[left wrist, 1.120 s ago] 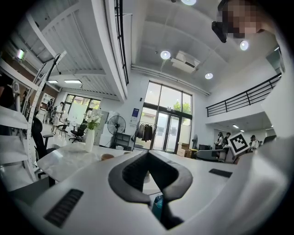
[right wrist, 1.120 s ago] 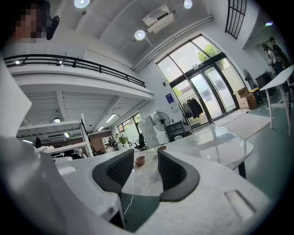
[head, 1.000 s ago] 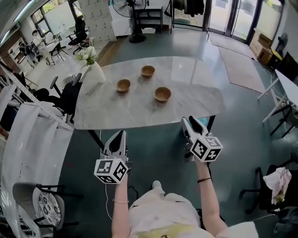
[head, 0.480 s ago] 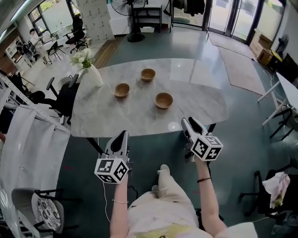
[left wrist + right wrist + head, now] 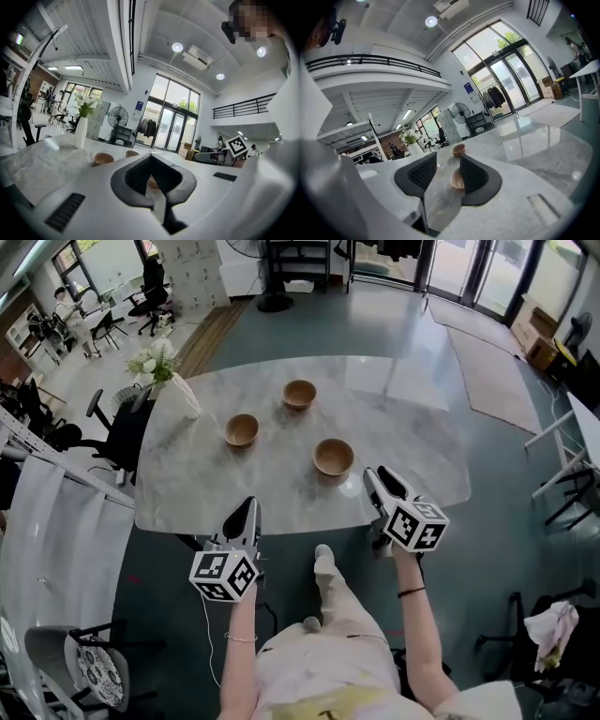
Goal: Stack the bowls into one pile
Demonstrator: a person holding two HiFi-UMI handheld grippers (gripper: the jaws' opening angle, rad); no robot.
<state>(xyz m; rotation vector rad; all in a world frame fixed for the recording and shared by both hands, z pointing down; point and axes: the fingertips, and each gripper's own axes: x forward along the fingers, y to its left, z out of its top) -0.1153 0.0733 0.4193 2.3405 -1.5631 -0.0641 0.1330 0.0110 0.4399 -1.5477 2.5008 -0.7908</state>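
A white vase with flowers stands at the far left corner of the marble table. The left claw hangs at the near edge of the table, on its left part, and touches nothing. In the left gripper view its jaws are drawn together: the tips seem to meet, and only a narrow slit stays open behind them. Nothing is gripped. A piece of a bowl shows through this slit, but that bowl stands farther off on the table.

Three brown bowls stand apart from each other in the middle of the table, each one upright and empty. The left bowl is toward the left edge. The far bowl is behind it and more to the right, closer to the far edge. The near bowl is the closest one to the near edge.

The right claw is over the near edge of the table, just right of the near bowl and not touching it. In the right gripper view its jaws stand clearly apart, with bare table between them. The near bowl is seen in the gap, beyond the tips, and the far bowl is behind it. This claw holds nothing.
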